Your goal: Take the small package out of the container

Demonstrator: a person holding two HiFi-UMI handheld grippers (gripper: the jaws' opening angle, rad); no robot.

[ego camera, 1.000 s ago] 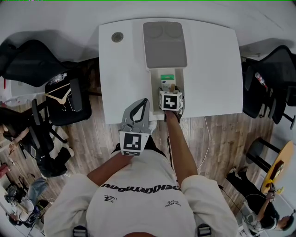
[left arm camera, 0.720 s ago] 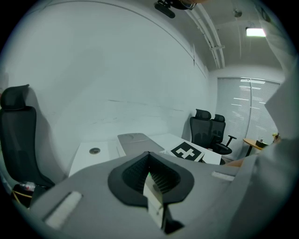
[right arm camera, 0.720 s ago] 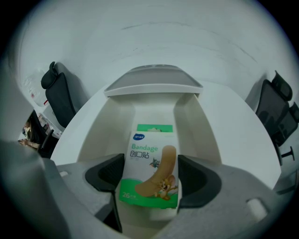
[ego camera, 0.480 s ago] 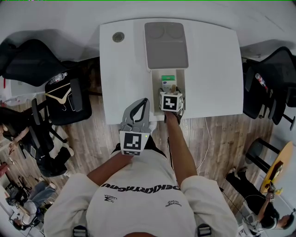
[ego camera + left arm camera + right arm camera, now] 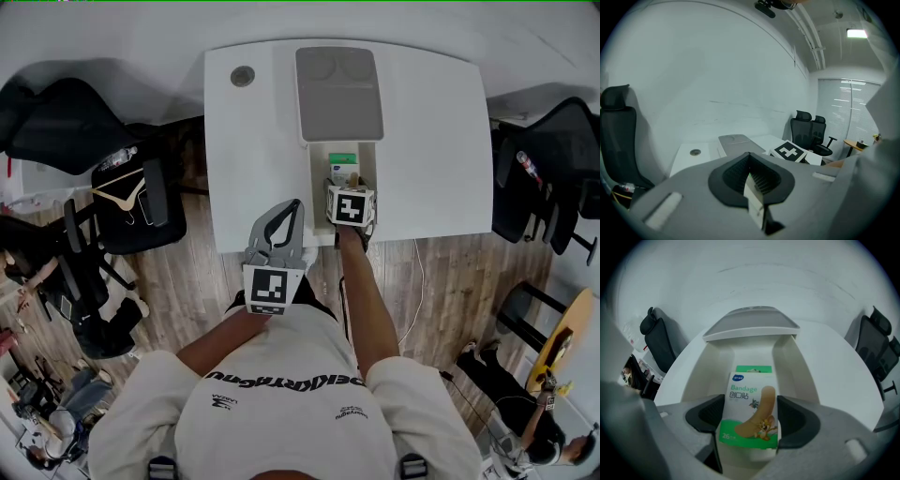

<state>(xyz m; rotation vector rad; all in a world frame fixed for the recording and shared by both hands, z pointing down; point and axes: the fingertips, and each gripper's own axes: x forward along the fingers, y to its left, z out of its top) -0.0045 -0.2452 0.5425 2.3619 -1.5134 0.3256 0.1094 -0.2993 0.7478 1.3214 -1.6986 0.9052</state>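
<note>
A small white and green bandage package [image 5: 749, 404] stands upright between the jaws of my right gripper [image 5: 750, 417], which is shut on it. It sits inside the white container [image 5: 705, 366], low between the walls. A second green package [image 5: 753, 368] lies behind it in the container. In the head view my right gripper [image 5: 349, 187] reaches into the container [image 5: 316, 173] near the table's front edge, with a green package top [image 5: 342, 165] showing just beyond it. My left gripper [image 5: 281, 214] is shut and holds nothing, over the table edge to the left.
The container's grey lid [image 5: 339, 94] lies open behind it. A round grommet [image 5: 243, 76] sits at the white table's [image 5: 431, 141] back left. Black chairs [image 5: 56, 127] stand on both sides, and a cable [image 5: 418, 272] hangs off the front.
</note>
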